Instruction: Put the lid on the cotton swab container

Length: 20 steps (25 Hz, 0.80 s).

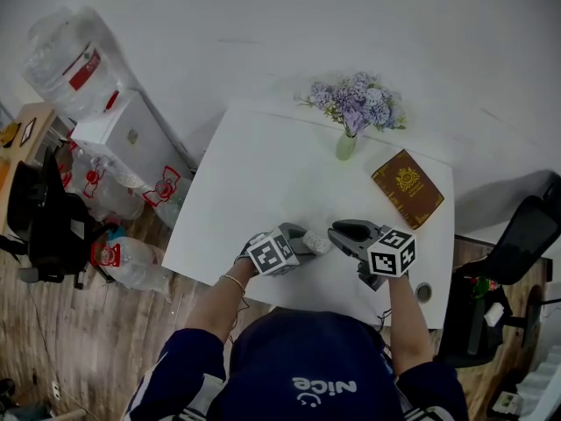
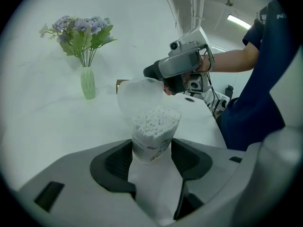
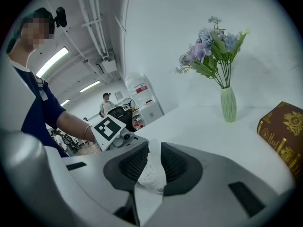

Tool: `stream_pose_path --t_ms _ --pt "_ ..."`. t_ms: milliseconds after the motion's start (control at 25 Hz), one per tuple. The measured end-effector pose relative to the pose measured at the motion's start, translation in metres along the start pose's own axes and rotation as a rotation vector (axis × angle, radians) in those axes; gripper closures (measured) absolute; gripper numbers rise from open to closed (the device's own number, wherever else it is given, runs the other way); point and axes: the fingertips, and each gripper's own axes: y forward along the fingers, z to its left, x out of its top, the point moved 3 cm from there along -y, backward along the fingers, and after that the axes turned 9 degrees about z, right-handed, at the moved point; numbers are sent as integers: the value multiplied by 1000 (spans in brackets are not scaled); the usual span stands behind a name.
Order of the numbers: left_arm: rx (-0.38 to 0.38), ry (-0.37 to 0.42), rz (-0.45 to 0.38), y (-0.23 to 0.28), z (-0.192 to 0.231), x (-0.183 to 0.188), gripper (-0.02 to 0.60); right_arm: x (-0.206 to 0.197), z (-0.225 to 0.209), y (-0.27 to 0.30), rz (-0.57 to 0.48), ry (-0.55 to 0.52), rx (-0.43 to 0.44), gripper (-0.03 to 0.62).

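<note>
Head view looks steeply down on a white table (image 1: 263, 191) pushed against a pale wall, with a wooden floor (image 1: 79, 340) to its left. On that side stand a white water dispenser (image 1: 131, 139) and several big water bottles (image 1: 70, 64), with a black chair (image 1: 48, 226) nearer; another dark chair (image 1: 517, 239) sits past the table's right edge. At the far side of the table a slim green vase (image 1: 346, 146) stands upright and holds purple flowers (image 1: 355, 99). A brown book (image 1: 408, 189) lies flat to the right of the vase and a little nearer. The right gripper view also shows ceiling lights and pipes, and another person standing far off across the room. Near the table's front edge the two grippers meet, tip to tip. The left gripper (image 2: 151, 157) has its jaws set wide and pressed on both sides of the cotton swab container (image 2: 152, 145), a small clear tub that is open at the top and packed full of white cotton swabs (image 2: 156, 119) standing on end. The right gripper (image 3: 152, 167) has its jaws drawn narrow and pinches the rim of the see-through lid (image 2: 137, 96). The lid hangs tilted, right by the far side of the tub's open mouth, and it is not seated on the tub. Whether the lid touches the tub's rim cannot be told.
</note>
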Motion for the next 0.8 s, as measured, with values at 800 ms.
stream_pose_path --t_ms 800 --pt "107 -126 -28 3 -1 1 307 -23 26 20 74 -17 41 528"
